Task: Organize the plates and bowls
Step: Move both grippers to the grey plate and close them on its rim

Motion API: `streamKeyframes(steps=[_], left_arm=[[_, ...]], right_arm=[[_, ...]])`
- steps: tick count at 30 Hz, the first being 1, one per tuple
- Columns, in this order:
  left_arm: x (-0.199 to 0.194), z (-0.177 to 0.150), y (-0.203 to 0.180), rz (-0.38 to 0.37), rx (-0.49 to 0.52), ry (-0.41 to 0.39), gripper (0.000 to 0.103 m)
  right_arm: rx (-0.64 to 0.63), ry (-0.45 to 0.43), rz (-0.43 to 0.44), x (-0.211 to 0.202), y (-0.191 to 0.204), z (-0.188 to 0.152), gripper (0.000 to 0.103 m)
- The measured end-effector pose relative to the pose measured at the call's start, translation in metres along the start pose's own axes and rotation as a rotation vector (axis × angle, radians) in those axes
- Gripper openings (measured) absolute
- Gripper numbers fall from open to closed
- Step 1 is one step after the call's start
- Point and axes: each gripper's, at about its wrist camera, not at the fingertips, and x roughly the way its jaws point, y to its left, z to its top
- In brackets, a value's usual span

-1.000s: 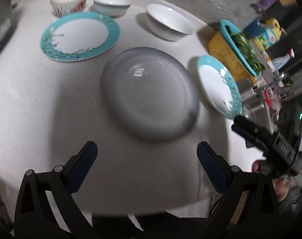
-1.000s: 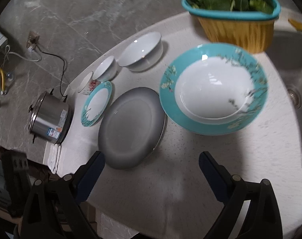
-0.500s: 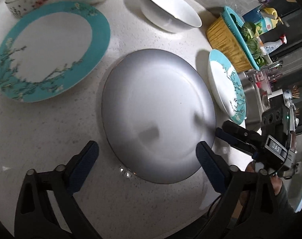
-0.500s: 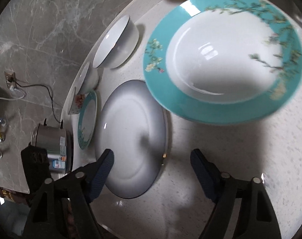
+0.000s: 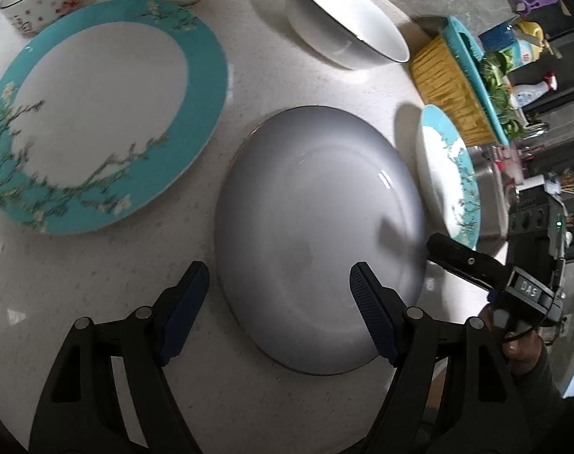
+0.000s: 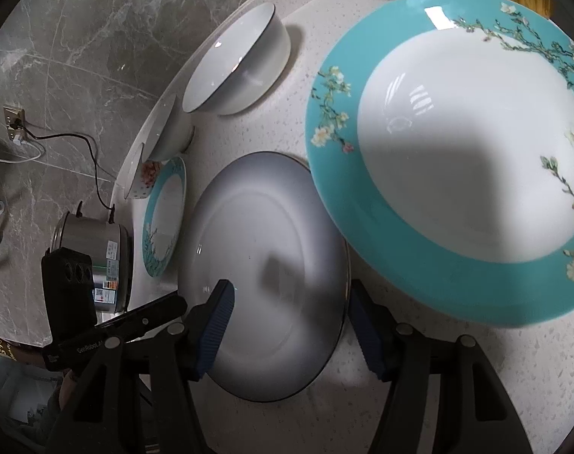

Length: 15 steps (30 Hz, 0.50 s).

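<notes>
Closing left gripper (image 5: 279,291) and right gripper (image 6: 288,308), nothing pinched | straddling opposite rims of round grey glazed ceramic plate (image 5: 317,234) | stiff, slippery, breakable; gripping at thin rim looking best

You work at a pale speckled counter (image 6: 419,397) with a rounded edge. Behind it stands a grey marble wall (image 6: 78,38) with a socket (image 6: 13,117) and a black cable (image 6: 71,140) plugged in. A steel sink (image 5: 491,193) lies at the counter's far end. Light glares off glazed surfaces.
</notes>
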Motion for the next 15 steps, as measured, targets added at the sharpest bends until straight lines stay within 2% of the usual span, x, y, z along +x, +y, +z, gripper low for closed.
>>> streamKeyframes(steps=[8, 15], left_arm=[[0.003, 0.019, 0.002, -0.044, 0.003, -0.004, 0.075], [0.007, 0.026, -0.006, 0.009, 0.036, 0.012, 0.073]], right_arm=[[0.015, -0.018, -0.019, 0.0, 0.001, 0.002, 0.062], [0.117, 0.03, -0.118, 0.004, 0.003, 0.013, 0.057]])
